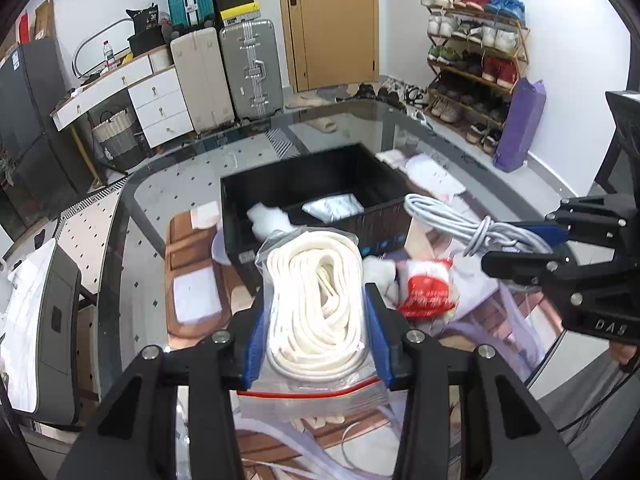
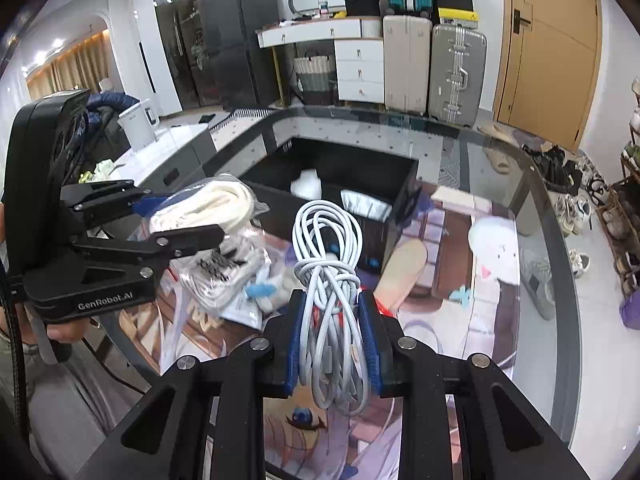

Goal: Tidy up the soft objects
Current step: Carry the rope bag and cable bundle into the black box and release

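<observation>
My left gripper (image 1: pixel 316 312) is shut on a clear zip bag of cream rope (image 1: pixel 316 292), held above the table in front of the black divided box (image 1: pixel 312 168). The bag also shows in the right wrist view (image 2: pixel 208 200), between the left gripper's fingers (image 2: pixel 188 236). My right gripper (image 2: pixel 332 312) is shut on a bundled white cable (image 2: pixel 328 264), held near the box's front wall; the cable also shows in the left wrist view (image 1: pixel 460 220). The box (image 2: pixel 352 164) holds a white soft item (image 2: pixel 306 186) and a silvery packet (image 2: pixel 366 204).
A red-and-white packet (image 1: pixel 428 288) and other bagged soft items (image 2: pixel 228 276) lie on the glass table with its printed mat (image 2: pixel 460 240). Suitcases (image 1: pixel 248 68), white drawers (image 1: pixel 160 100), a door (image 1: pixel 332 24) and a shoe rack (image 1: pixel 476 60) stand beyond.
</observation>
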